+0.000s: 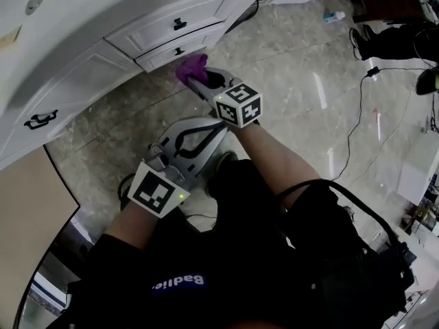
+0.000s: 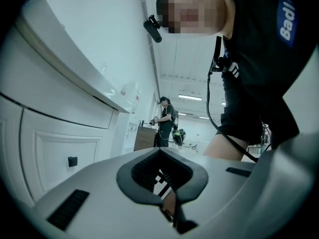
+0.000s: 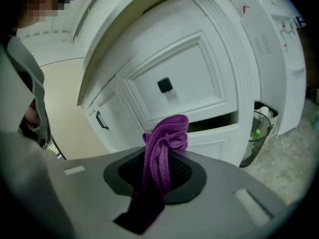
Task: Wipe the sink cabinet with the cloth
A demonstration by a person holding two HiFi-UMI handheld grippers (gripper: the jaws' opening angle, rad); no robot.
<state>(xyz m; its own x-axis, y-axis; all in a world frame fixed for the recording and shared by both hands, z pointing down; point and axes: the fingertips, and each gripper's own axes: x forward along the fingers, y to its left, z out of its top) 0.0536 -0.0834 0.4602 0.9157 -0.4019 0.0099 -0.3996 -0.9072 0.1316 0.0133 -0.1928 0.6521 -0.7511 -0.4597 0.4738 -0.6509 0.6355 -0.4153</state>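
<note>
My right gripper [image 1: 199, 81] [image 3: 167, 151] had its jaws closed tight on the crumpled purple knitted cloth [image 1: 192, 67] [image 3: 167, 133]. The cloth ran down between the dark pads and bunched up in a loose knot above the tips. I held it up in front of the white panelled sink cabinet [image 1: 82, 81] [image 3: 184, 78], close to the lower of the two small drawers. I could not tell whether the cloth touched the wood. The upper drawer front carried a small square black knob [image 1: 179, 25] [image 3: 165, 86]. In the right gripper view the drawer below it stood slightly ajar, with a dark slit along its top edge. Further along the cabinet, a door had a black bar handle [image 1: 41, 120] [image 3: 101, 119].

My left gripper [image 1: 221, 125] [image 2: 159, 152] hung lower and nearer my body, just behind the right one. Its curved jaws were brought together at the tips, with nothing caught between them. Through the loop they formed I saw only my right forearm and the marker cube of the other gripper.

Beneath me lay the glossy grey marbled stone floor [image 1: 295, 94], with a thin black cable [image 1: 357, 122] trailing across it. Beside the end of the cabinet stood a wire mesh waste bin [image 3: 261, 128]. In the left gripper view, another person in dark clothes [image 2: 164, 121] stood well off across the room.
</note>
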